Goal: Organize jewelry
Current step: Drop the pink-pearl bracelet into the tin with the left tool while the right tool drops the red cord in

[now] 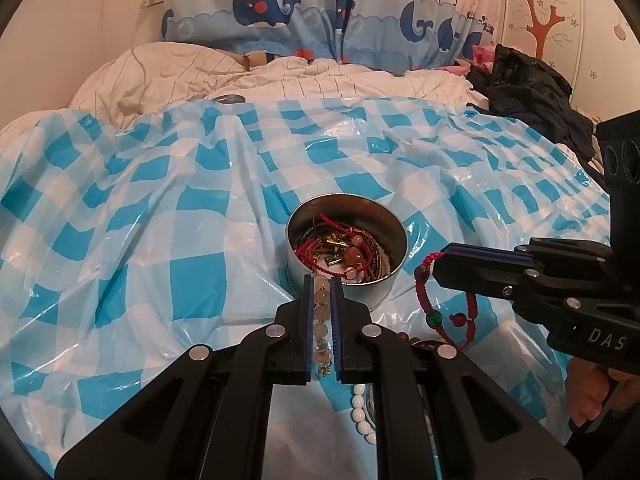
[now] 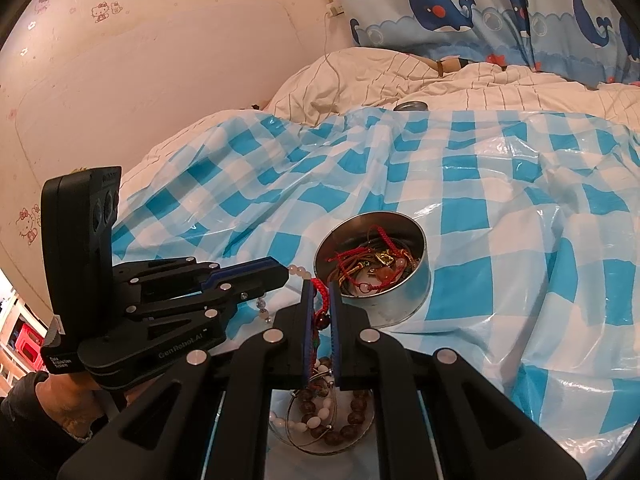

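Observation:
A round metal tin (image 1: 347, 236) (image 2: 374, 276) sits on the blue-and-white checked plastic sheet (image 1: 160, 208), holding tangled red cords, beads and gold charms. My left gripper (image 1: 322, 280) (image 2: 286, 274) is shut on a pale pink bead bracelet (image 1: 321, 316) (image 2: 298, 270), just in front of the tin's near rim. My right gripper (image 2: 320, 286) (image 1: 434, 268) is shut on a red woven cord bracelet (image 1: 430, 308) (image 2: 320, 300) with a green bead, hanging right of the tin. Below the grippers lie a white bead string (image 1: 360, 412) (image 2: 316, 420) and a brown bead bracelet (image 2: 352, 412).
A white quilt (image 1: 200, 76) and a whale-print curtain (image 1: 280, 4) lie behind the sheet. Dark clothing (image 1: 532, 92) is heaped at the far right. A small grey lid-like object (image 1: 229, 98) rests at the sheet's far edge. A hand (image 1: 592, 392) holds the right gripper.

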A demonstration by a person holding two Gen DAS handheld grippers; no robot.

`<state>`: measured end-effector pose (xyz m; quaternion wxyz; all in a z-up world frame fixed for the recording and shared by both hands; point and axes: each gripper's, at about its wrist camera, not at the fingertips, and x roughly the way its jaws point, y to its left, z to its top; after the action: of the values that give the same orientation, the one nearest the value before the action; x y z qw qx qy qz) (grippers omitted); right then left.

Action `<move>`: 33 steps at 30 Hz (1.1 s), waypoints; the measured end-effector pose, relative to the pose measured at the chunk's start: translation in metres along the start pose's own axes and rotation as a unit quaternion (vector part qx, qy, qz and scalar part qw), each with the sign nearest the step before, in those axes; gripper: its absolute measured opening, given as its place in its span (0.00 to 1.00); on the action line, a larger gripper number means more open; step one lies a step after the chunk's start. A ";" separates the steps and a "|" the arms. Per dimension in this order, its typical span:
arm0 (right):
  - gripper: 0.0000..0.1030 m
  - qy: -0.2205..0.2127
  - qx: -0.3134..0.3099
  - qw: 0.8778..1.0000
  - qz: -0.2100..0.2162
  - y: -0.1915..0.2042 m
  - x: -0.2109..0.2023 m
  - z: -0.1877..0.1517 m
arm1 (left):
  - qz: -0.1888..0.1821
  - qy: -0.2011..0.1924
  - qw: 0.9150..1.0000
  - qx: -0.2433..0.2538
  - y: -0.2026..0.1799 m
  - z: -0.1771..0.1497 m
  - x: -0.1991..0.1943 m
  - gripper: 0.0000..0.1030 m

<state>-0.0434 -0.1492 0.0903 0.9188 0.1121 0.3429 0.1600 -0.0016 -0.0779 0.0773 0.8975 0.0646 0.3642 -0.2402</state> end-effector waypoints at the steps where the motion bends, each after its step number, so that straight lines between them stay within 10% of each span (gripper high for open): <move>1: 0.08 0.000 0.000 1.000 0.000 0.000 0.000 0.000 | 0.000 -0.001 1.000 0.000 0.000 0.001 0.000 0.07; 26: 0.08 -0.053 0.052 0.997 -0.010 -0.023 -0.013 0.022 | -0.074 -0.091 0.990 -0.074 0.003 0.037 -0.005 0.07; 33: 0.08 -0.061 0.067 0.996 -0.010 -0.031 -0.009 0.030 | -0.049 -0.010 0.994 -0.095 0.002 0.037 0.045 0.08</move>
<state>-0.0230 -0.1838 0.1086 0.9300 0.1800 0.2970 0.1202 0.0504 -0.1039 0.0737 0.8903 -0.0411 0.3791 -0.2488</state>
